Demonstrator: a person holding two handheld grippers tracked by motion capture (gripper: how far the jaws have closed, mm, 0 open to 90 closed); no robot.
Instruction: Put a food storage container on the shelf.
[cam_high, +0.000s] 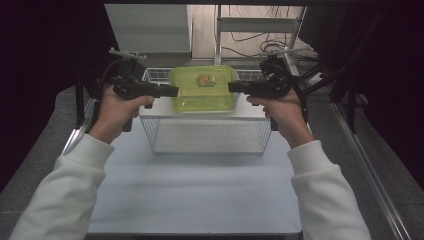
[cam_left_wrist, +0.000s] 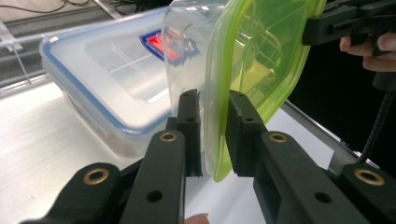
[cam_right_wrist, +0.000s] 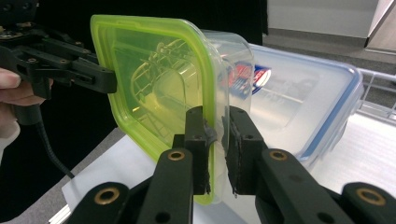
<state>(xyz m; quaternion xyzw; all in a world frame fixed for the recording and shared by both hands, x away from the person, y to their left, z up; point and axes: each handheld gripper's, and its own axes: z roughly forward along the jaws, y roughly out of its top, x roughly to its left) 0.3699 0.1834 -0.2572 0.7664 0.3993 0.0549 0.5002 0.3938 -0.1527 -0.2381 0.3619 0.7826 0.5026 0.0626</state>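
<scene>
High view: left claw (cam_high: 172, 91) and right claw (cam_high: 233, 87) each clamp an edge of the green-lidded container (cam_high: 204, 88), held up above the wire basket (cam_high: 207, 135); lift done, placement left

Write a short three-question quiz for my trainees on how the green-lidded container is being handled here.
1. True or false: the left gripper and right gripper each clamp an edge of the green-lidded container.
2. What lies behind it in the gripper views?
3. Does the container rest in the wire basket?

Key: 1. True. 2. A clear blue-rimmed container. 3. It looks held above the basket; contact cannot be told.
</scene>
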